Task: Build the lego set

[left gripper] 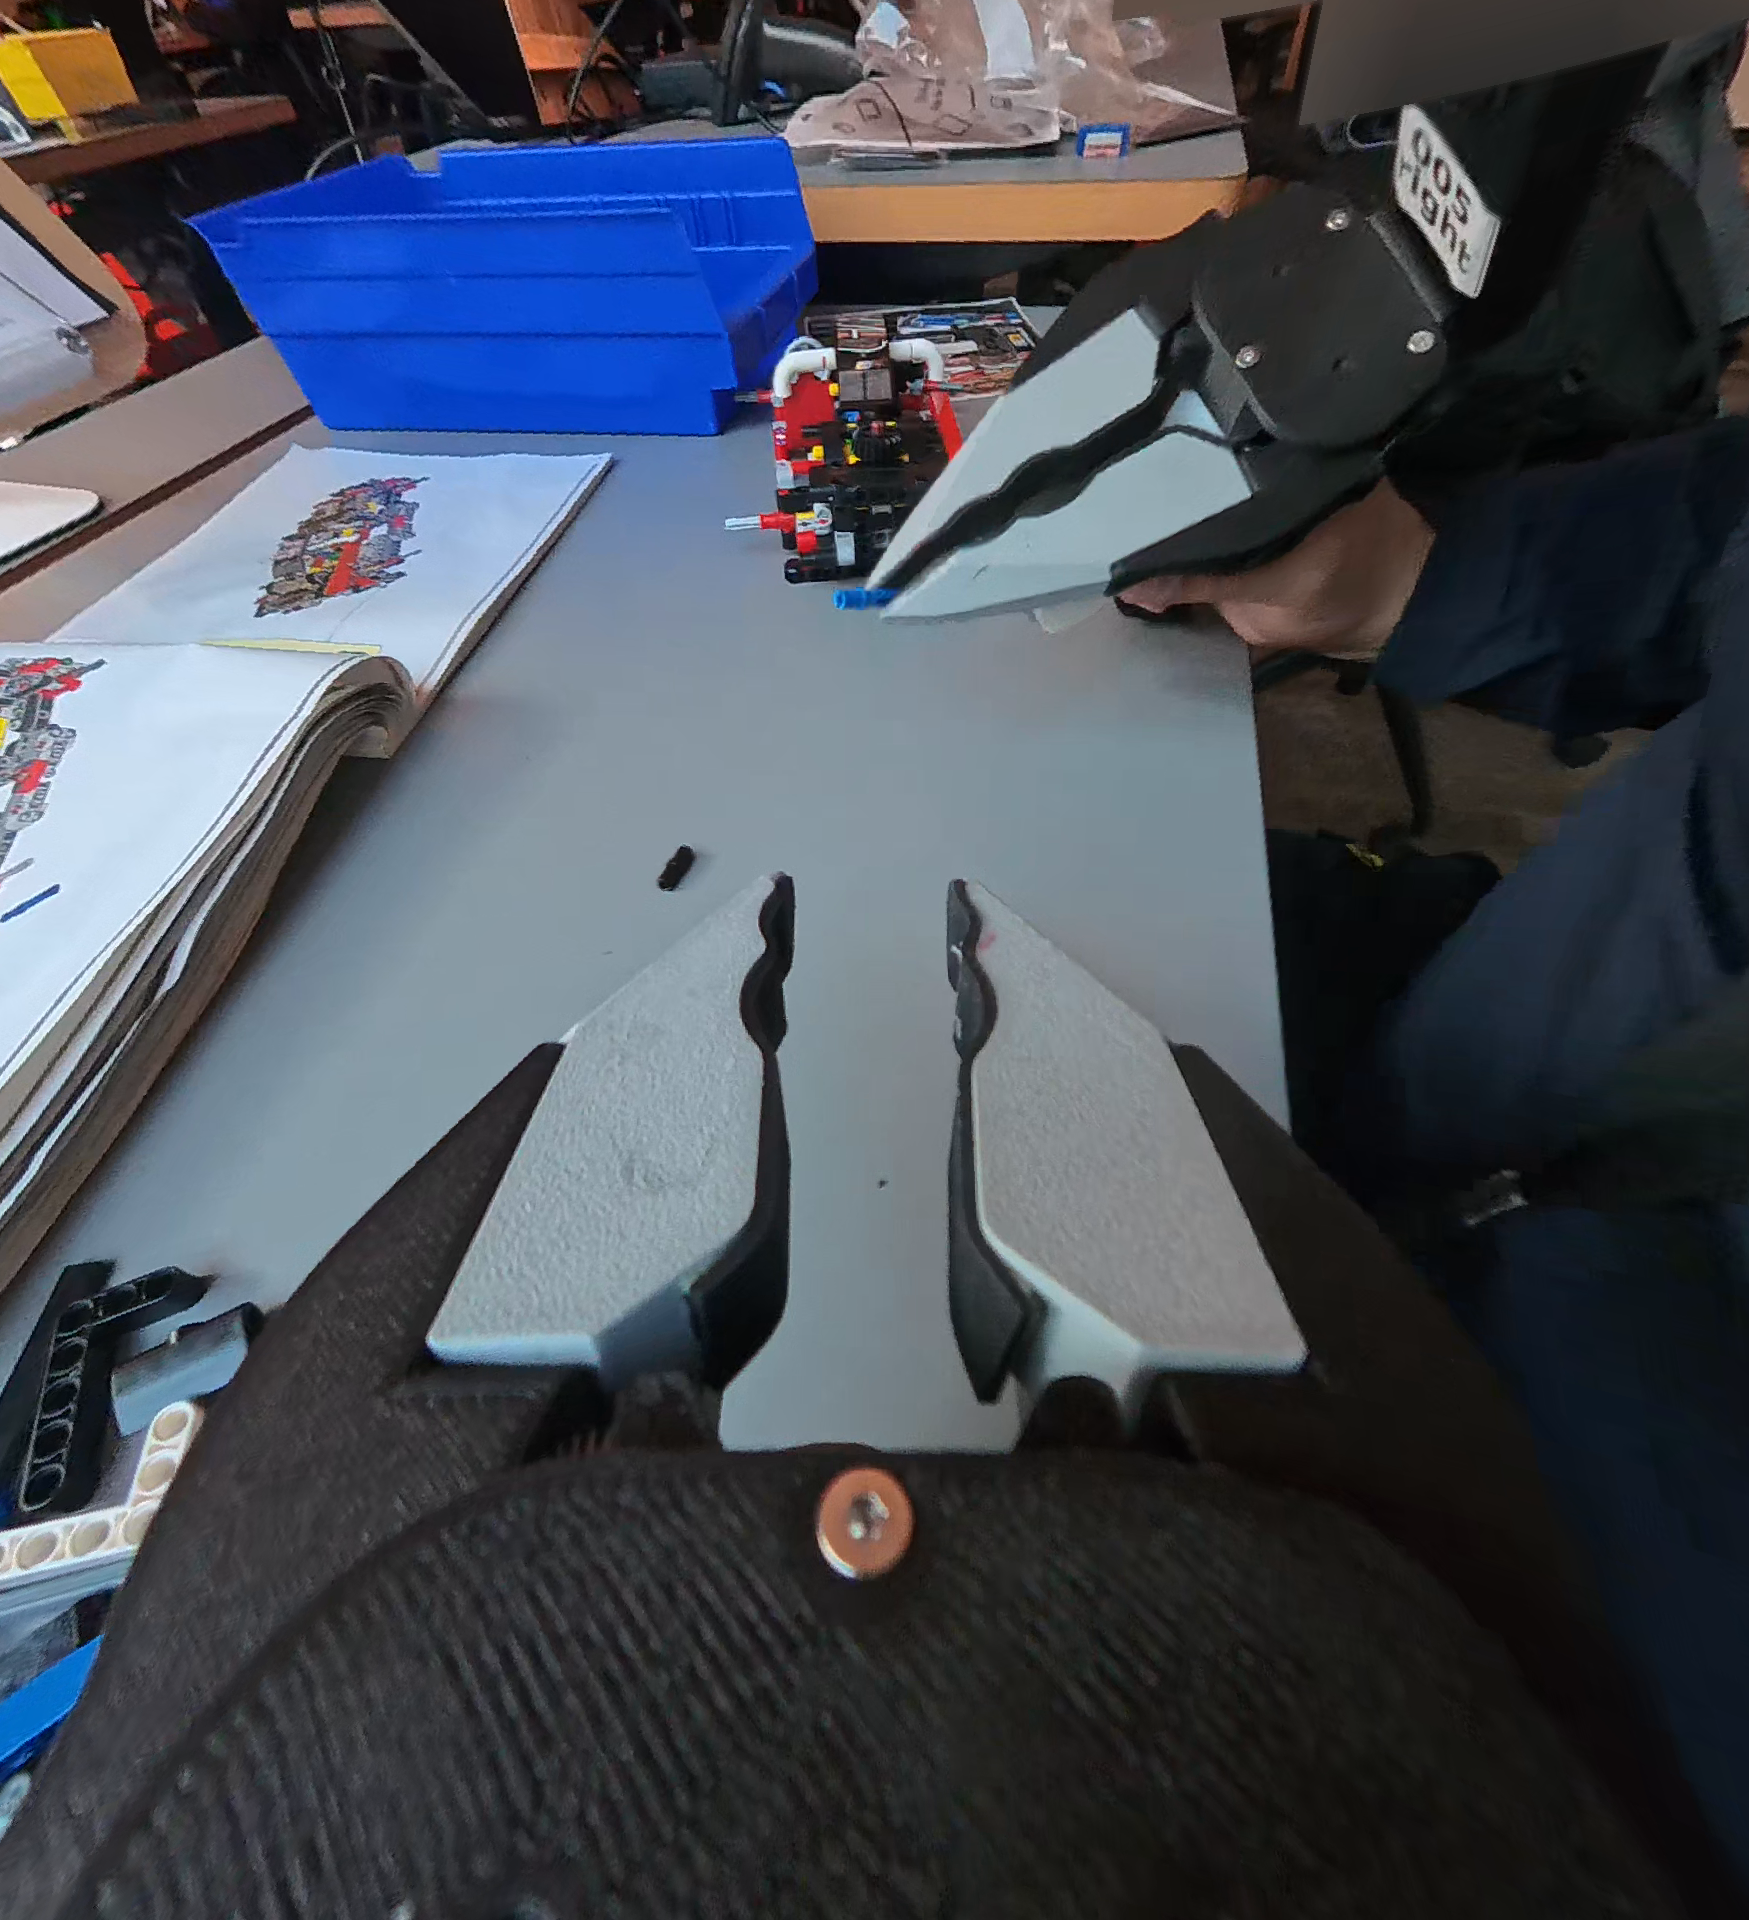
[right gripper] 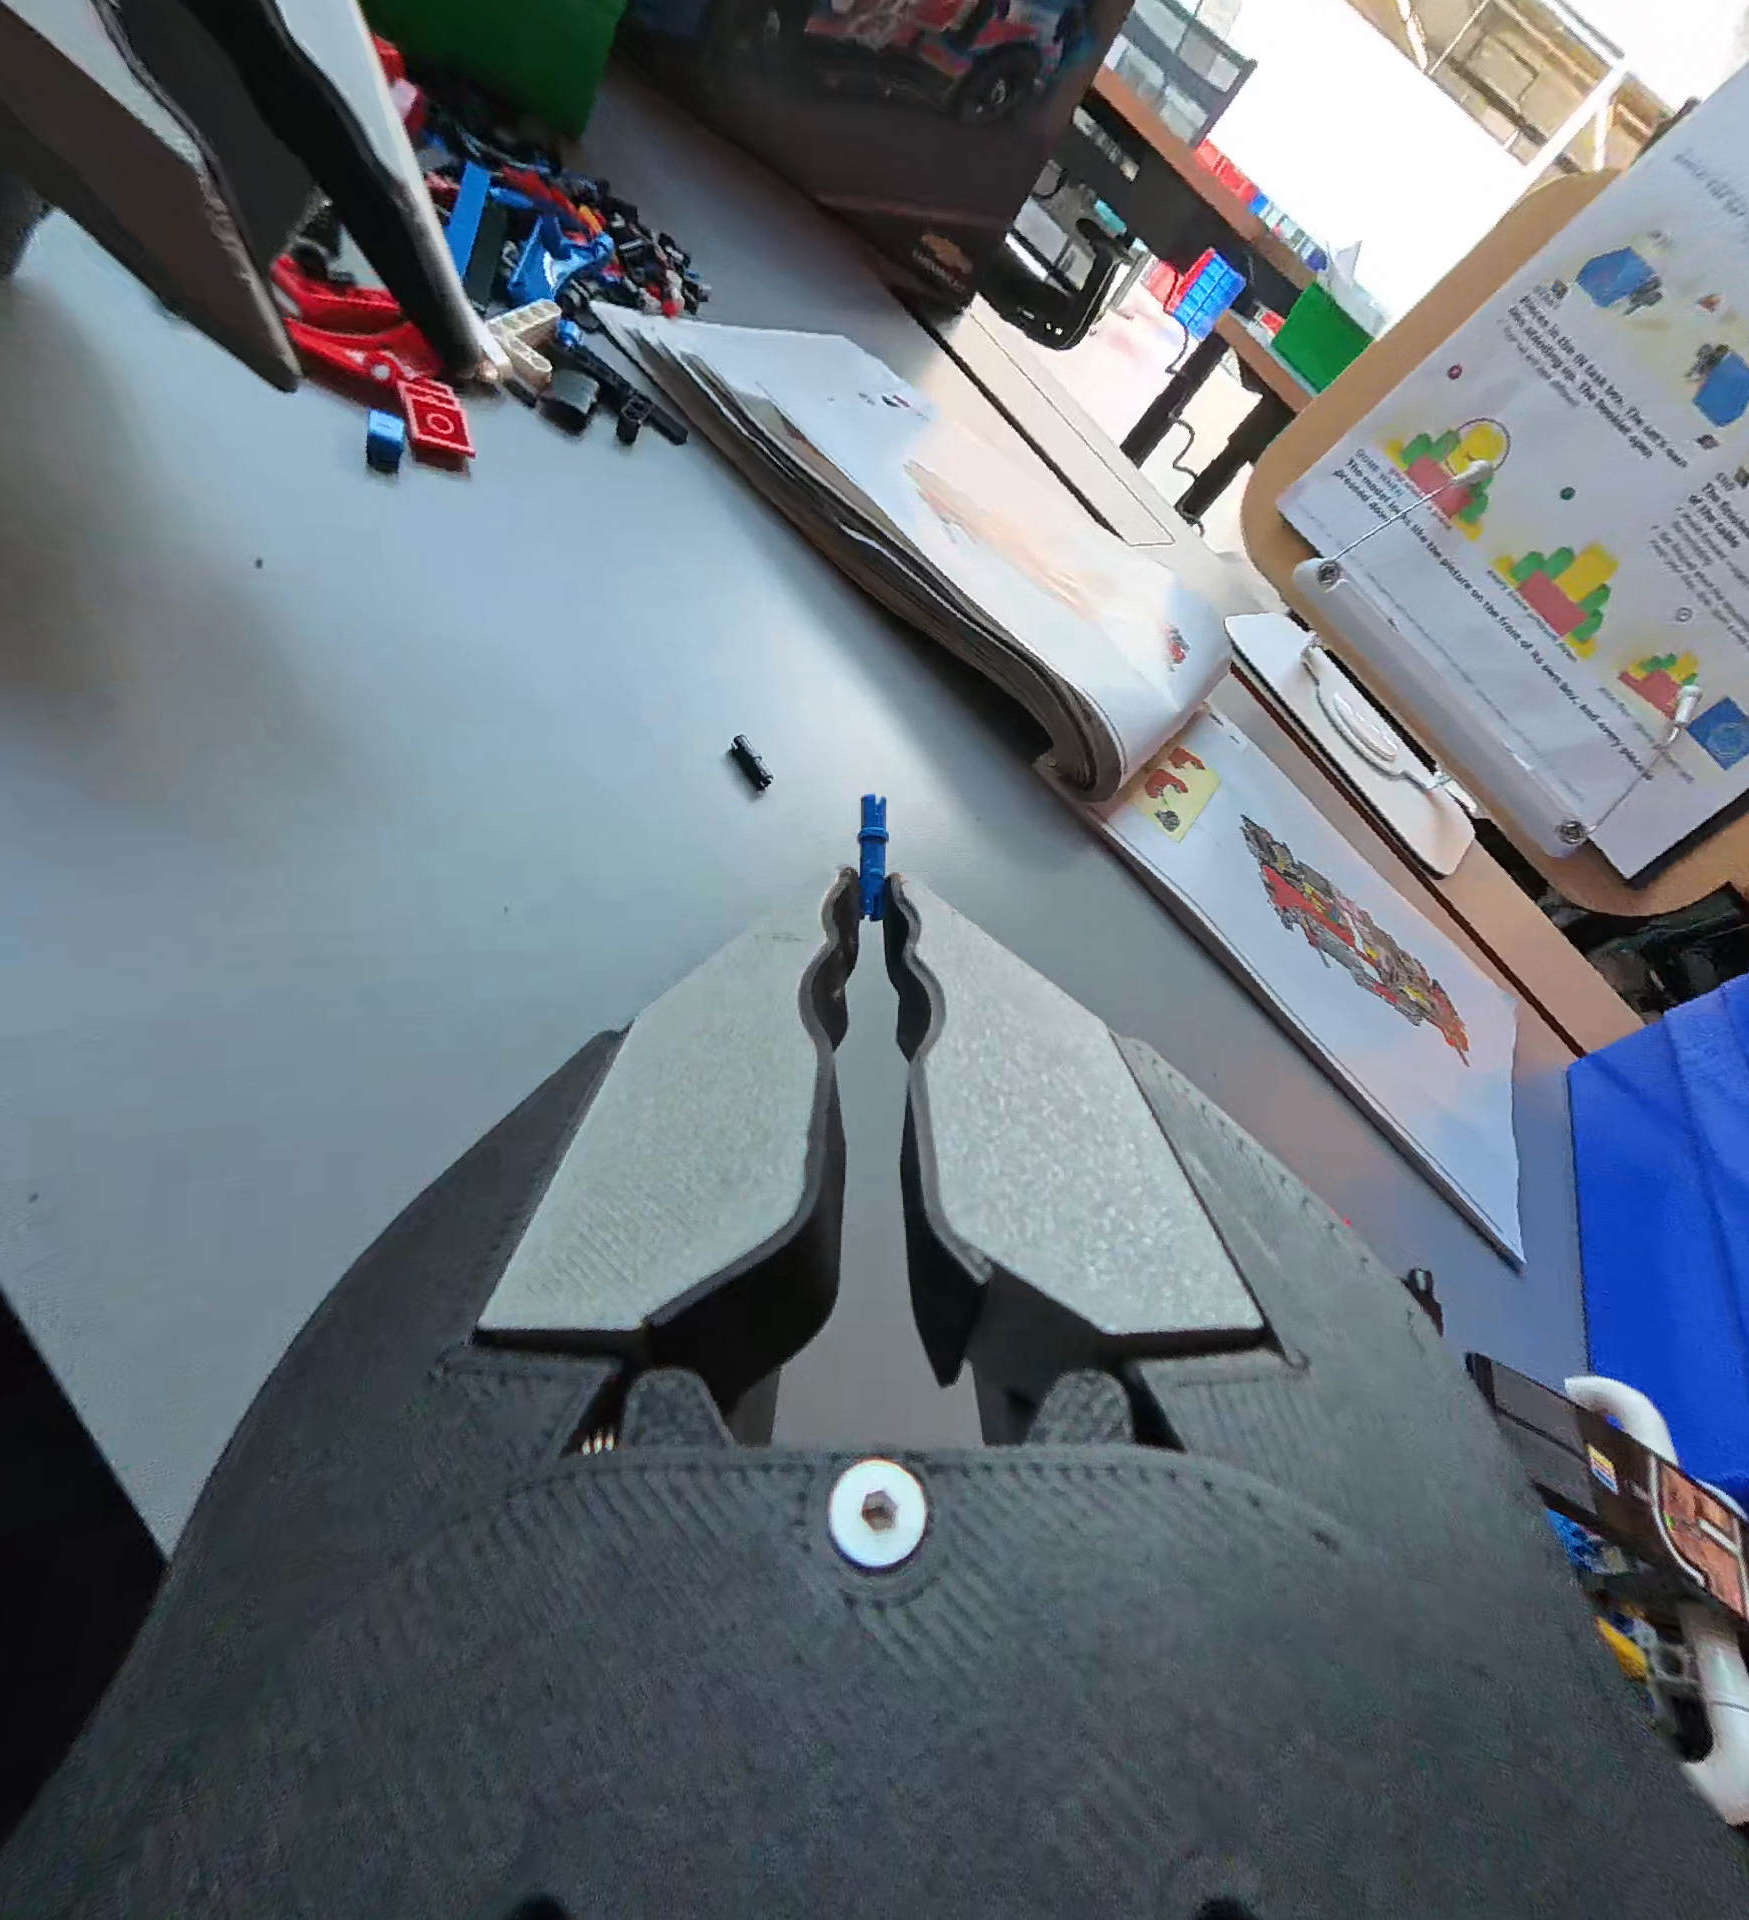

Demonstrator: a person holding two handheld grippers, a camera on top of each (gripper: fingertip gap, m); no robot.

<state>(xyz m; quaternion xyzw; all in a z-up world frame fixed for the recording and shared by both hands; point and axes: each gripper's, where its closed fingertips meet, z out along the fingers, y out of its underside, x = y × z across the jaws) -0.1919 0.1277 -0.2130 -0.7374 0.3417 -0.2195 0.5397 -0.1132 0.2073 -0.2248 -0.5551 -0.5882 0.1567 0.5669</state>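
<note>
- Left gripper [left gripper: 870,894]: fingers parted, bare grey surface [left gripper: 849,727] showing between them, nothing gripped; tips low over the surface.
- Nearest to it: small black pin [left gripper: 676,868], lying loose on the surface just to the left of the left fingertip, not touching.
- Right gripper [right gripper: 872,896]: fingers closed on a small blue pin [right gripper: 872,847], clamped at the very tips, most of the pin sticking out forward.
- Same grip seen from the left wrist view: blue pin poking out at the tips, above the surface, near a red and black brick model [left gripper: 849,457].
- Open instruction book [left gripper: 122,831] lying left of the left gripper; blue bin [left gripper: 537,291] at the far side of the surface.
- Pile of loose bricks [right gripper: 537,270] at the far end in the right wrist view; black pin beside the blue pin's tip, apart from it.
</note>
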